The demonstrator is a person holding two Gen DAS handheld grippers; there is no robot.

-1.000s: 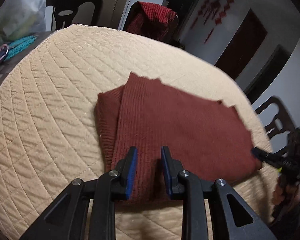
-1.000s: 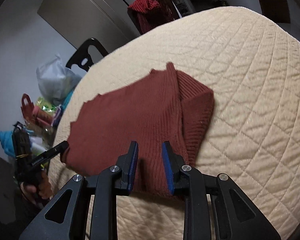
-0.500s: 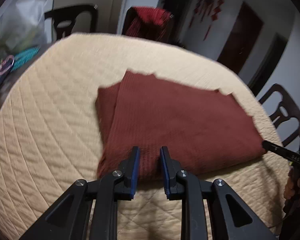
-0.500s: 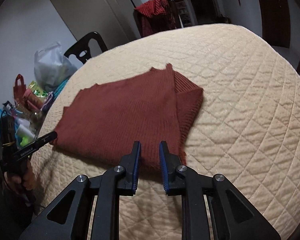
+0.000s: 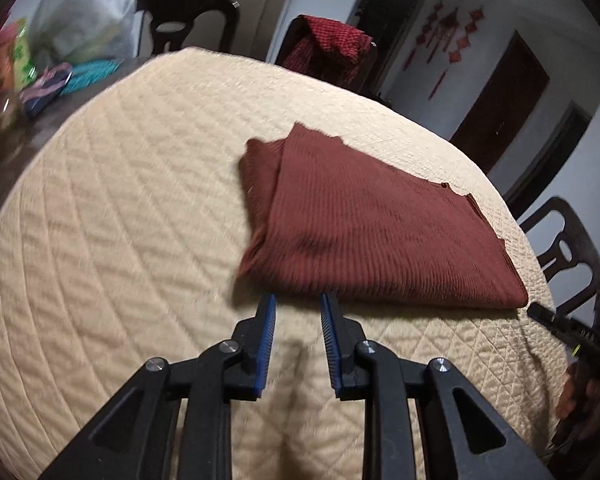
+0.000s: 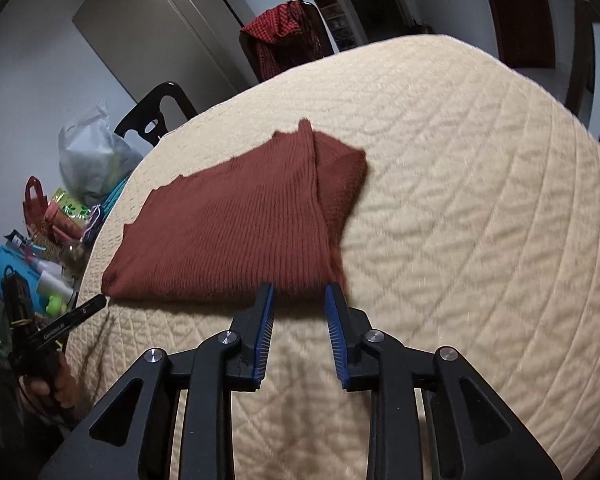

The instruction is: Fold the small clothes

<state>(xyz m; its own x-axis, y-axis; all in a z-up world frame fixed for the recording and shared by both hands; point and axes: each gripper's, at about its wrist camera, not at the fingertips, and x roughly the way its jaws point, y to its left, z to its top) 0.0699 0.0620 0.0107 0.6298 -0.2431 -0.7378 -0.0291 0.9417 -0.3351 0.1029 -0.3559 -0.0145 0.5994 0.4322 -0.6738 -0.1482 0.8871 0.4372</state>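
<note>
A rust-red ribbed garment (image 5: 380, 232) (image 6: 236, 232) lies folded into a flat rectangle on the beige quilted table cover (image 5: 120, 200) (image 6: 480, 200), with a narrower folded layer showing along one side. My left gripper (image 5: 297, 300) hovers at the garment's near edge. Its jaws are opening and nothing is between them. My right gripper (image 6: 299, 289) sits at the near edge by the other corner. Its jaws are opening wider, with only quilt between them. Each wrist view shows the other gripper (image 5: 556, 322) (image 6: 80, 312), held in a hand beside the garment's corner.
A red checked cloth (image 5: 328, 48) (image 6: 284, 36) hangs over a chair behind the table. A black chair (image 5: 188, 20), a plastic bag (image 6: 88, 152) and colourful clutter (image 5: 28, 76) stand on one side. Another dark chair (image 5: 564, 244) stands at the table's edge.
Both grippers have drawn back from over the garment to just off its near edge. Their jaws stand wider apart. The garment lies where it was.
</note>
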